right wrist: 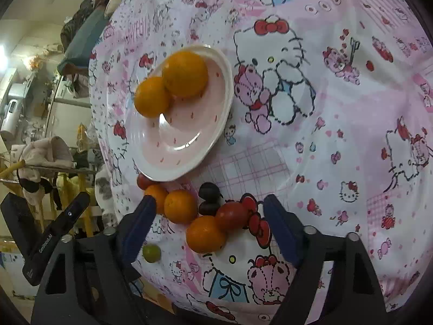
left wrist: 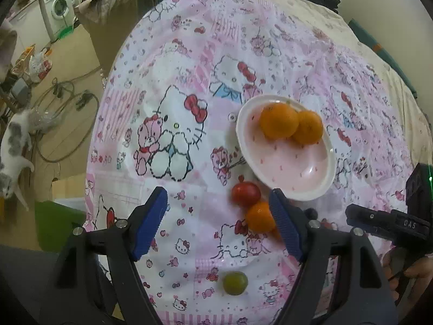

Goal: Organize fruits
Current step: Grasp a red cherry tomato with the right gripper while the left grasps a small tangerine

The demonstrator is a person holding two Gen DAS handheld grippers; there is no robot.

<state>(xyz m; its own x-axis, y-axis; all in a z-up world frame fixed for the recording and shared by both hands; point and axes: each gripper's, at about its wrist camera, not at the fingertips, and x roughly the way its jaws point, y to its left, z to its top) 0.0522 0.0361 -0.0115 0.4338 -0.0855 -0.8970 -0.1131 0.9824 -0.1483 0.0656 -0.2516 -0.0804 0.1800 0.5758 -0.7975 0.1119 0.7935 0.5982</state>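
A pink plate [left wrist: 297, 178] [right wrist: 173, 151] on the Hello Kitty cloth holds two oranges [left wrist: 278, 120] [right wrist: 185, 74]. Loose fruit lies on the cloth in front of the plate: a red tomato [left wrist: 245, 193] [right wrist: 232, 215], small oranges [left wrist: 259, 216] [right wrist: 205, 234], two dark fruits [right wrist: 209, 191] and a green grape [left wrist: 235, 283] [right wrist: 151, 253]. My left gripper [left wrist: 216, 224] is open and empty, hovering just short of the tomato and orange. My right gripper [right wrist: 207, 227] is open, its jaws standing either side of the loose fruit cluster. It also shows at the left wrist view's right edge [left wrist: 360, 216].
The cloth [left wrist: 189, 54] covers a round table. A floor with cables, a washing machine [left wrist: 58, 6] and a cat [left wrist: 13, 146] lies to the left. Cluttered racks and clothes [right wrist: 40, 149] stand beyond the table edge in the right wrist view.
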